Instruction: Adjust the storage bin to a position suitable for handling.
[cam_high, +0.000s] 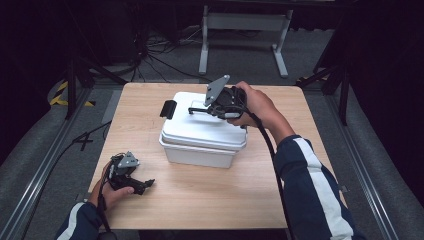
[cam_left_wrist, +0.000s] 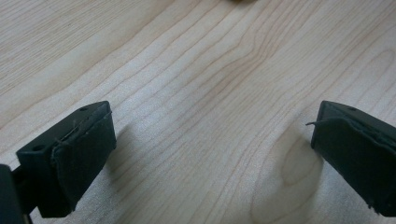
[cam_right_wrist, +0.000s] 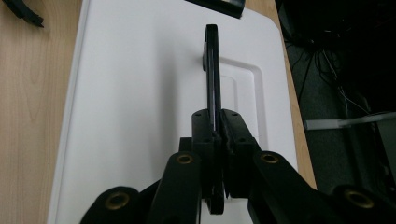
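A white plastic box (cam_high: 200, 145) with a lid (cam_high: 197, 125) stands in the middle of the wooden table (cam_high: 200, 200). A black carry handle (cam_high: 199, 109) stands up from the lid. My right gripper (cam_high: 212, 107) reaches in from the right and is shut on that handle. In the right gripper view the jaws (cam_right_wrist: 217, 126) pinch the thin black handle (cam_right_wrist: 211, 60) edge-on above the white lid (cam_right_wrist: 130, 93). My left gripper (cam_high: 145, 185) rests low at the table's front left, open. Its fingertips (cam_left_wrist: 84, 149) stand far apart over bare wood (cam_left_wrist: 196, 70).
A black latch (cam_high: 168, 108) sticks out at the box's left end, and another latch (cam_right_wrist: 219, 5) shows at the lid's far edge. Beyond the table are a dark floor with cables and a white stand (cam_high: 245, 30).
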